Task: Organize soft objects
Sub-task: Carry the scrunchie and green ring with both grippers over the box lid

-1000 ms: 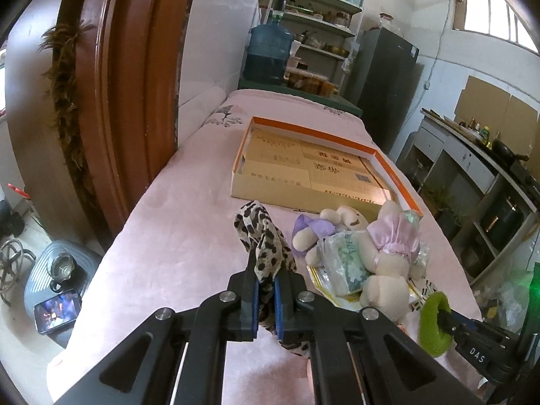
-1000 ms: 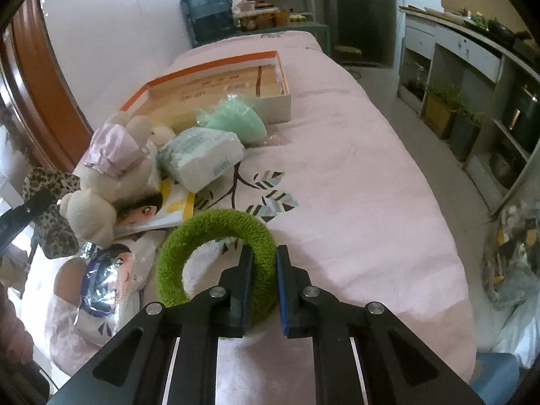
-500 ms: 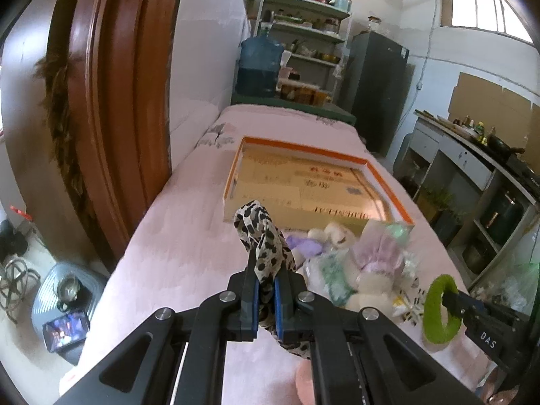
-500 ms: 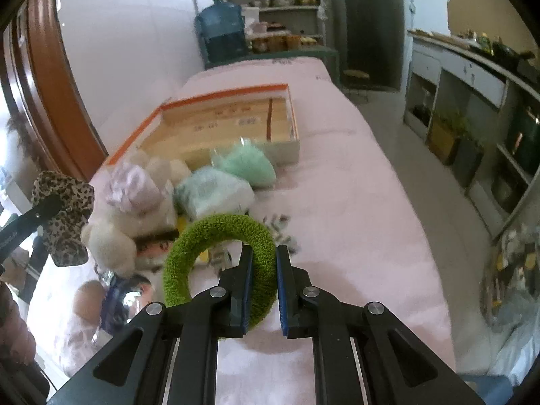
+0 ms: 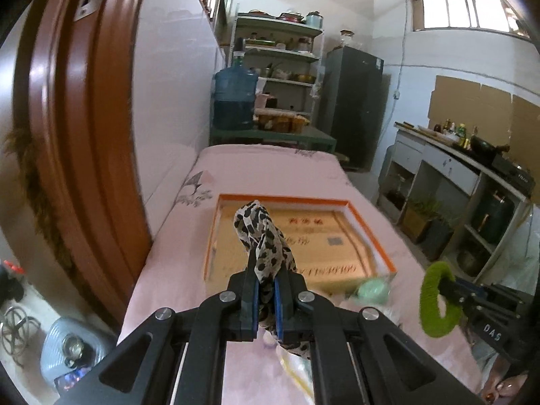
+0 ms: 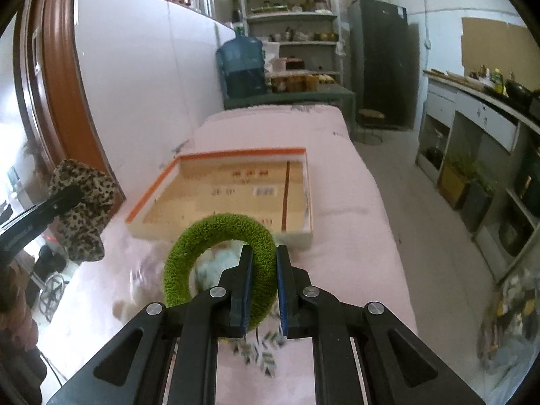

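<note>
While the orange-rimmed box is lying empty on the pink bedspread, the left gripper is clenching a leopard-print cloth and the right gripper a green ring above it (nothing sorted yet); shelves are lining the far wall.

Daylight is coming through a high window; shelves and a dark cabinet are standing against white walls.

leopard scrunchie held aloft | green fuzzy ring held aloft
</note>
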`<state>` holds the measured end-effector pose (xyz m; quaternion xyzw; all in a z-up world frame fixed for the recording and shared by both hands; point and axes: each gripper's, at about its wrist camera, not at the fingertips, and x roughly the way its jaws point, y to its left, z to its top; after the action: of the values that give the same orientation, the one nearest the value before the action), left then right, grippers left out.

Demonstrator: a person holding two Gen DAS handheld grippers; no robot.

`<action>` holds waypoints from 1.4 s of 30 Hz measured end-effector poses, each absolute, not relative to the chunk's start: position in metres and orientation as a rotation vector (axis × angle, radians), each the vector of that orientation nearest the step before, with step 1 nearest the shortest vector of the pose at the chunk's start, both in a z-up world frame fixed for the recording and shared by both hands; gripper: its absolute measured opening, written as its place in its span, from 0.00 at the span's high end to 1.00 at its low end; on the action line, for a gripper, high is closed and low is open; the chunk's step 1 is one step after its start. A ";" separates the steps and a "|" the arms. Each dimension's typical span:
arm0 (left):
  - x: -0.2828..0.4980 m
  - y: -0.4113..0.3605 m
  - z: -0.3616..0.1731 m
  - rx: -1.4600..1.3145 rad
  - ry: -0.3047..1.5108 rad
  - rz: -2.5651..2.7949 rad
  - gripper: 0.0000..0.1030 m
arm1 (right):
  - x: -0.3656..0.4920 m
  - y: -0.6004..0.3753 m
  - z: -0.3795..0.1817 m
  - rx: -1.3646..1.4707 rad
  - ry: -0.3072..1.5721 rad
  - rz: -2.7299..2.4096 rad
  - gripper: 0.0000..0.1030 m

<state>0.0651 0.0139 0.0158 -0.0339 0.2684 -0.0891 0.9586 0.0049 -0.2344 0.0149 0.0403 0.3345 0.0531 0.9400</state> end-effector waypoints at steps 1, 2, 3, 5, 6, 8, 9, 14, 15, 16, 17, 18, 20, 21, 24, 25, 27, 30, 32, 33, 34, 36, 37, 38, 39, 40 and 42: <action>0.070 0.013 0.020 -0.072 0.543 -0.188 0.94 | 0.010 -0.234 0.019 0.084 0.678 0.116 0.88; 0.076 0.011 0.024 -0.069 0.539 -0.191 0.94 | 0.015 -0.234 0.023 0.084 0.673 0.122 0.88; 0.082 0.010 0.028 -0.062 0.533 -0.189 0.94 | 0.021 -0.234 0.027 0.080 0.669 0.128 0.88; 0.093 0.009 0.034 -0.054 0.523 -0.183 0.94 | 0.032 -0.233 0.034 0.072 0.661 0.138 0.88; 0.100 0.008 0.037 -0.053 0.524 -0.185 0.94 | 0.039 -0.232 0.038 0.067 0.658 0.148 0.88; 0.112 0.007 0.040 -0.051 0.528 -0.191 0.94 | 0.053 -0.231 0.044 0.061 0.662 0.163 0.88; 0.118 0.006 0.040 -0.045 0.531 -0.193 0.94 | 0.062 -0.231 0.047 0.061 0.666 0.172 0.88; 0.157 0.003 0.039 -0.045 0.575 -0.220 0.94 | 0.107 -0.233 0.048 0.061 0.695 0.179 0.88; 0.165 0.003 0.037 -0.050 0.589 -0.225 0.94 | 0.117 -0.233 0.046 0.064 0.706 0.180 0.88; 0.175 0.002 0.034 -0.050 0.610 -0.228 0.94 | 0.125 -0.233 0.043 0.065 0.717 0.181 0.88; 0.183 0.002 0.032 -0.052 0.623 -0.233 0.94 | 0.135 -0.233 0.040 0.066 0.729 0.179 0.88; 0.188 0.001 0.030 -0.053 0.633 -0.236 0.94 | 0.144 -0.232 0.034 0.069 0.746 0.179 0.88; 0.205 -0.001 0.022 -0.056 0.669 -0.244 0.94 | 0.161 -0.231 0.024 0.080 0.781 0.181 0.88; 0.209 -0.002 0.018 -0.060 0.683 -0.248 0.94 | 0.171 -0.229 0.018 0.084 0.801 0.184 0.88; 0.231 -0.004 0.000 -0.064 0.747 -0.255 0.94 | 0.192 -0.222 0.001 0.067 0.841 0.176 0.88; 0.233 -0.006 -0.005 -0.061 0.759 -0.255 0.94 | 0.198 -0.220 -0.004 0.059 0.851 0.172 0.88; 0.243 -0.007 -0.017 -0.058 0.792 -0.259 0.94 | 0.210 -0.217 -0.014 0.053 0.878 0.172 0.88; 0.258 -0.009 -0.034 -0.071 0.834 -0.273 0.94 | 0.218 -0.212 -0.028 0.047 0.906 0.171 0.87; 0.263 -0.010 -0.043 -0.073 0.843 -0.275 0.94 | 0.223 -0.209 -0.036 0.039 0.920 0.167 0.87; 0.264 -0.009 -0.047 -0.074 0.847 -0.278 0.94 | 0.224 -0.209 -0.040 0.040 0.926 0.167 0.87; 0.266 -0.009 -0.050 -0.078 0.850 -0.284 0.94 | 0.225 -0.209 -0.043 0.042 0.932 0.166 0.88; 0.268 -0.009 -0.055 -0.085 0.851 -0.295 0.94 | 0.230 -0.209 -0.050 0.042 0.944 0.164 0.87; 0.270 -0.009 -0.057 -0.086 0.853 -0.294 0.94 | 0.231 -0.209 -0.052 0.042 0.949 0.163 0.87; 0.271 -0.009 -0.060 -0.086 0.858 -0.289 0.94 | 0.231 -0.209 -0.054 0.041 0.954 0.162 0.87; 0.273 -0.009 -0.063 -0.088 0.865 -0.286 0.94 | 0.232 -0.209 -0.056 0.039 0.959 0.161 0.87; 0.275 -0.008 -0.067 -0.091 0.875 -0.281 0.94 | 0.232 -0.209 -0.058 0.037 0.964 0.160 0.87; 0.278 -0.008 -0.072 -0.093 0.886 -0.273 0.94 | 0.235 -0.208 -0.063 0.031 0.974 0.157 0.87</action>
<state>0.2778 -0.0079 -0.0722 -0.0448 0.4272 -0.1315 0.8934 0.2350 -0.2082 -0.0628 0.0150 0.4673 0.0754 0.8807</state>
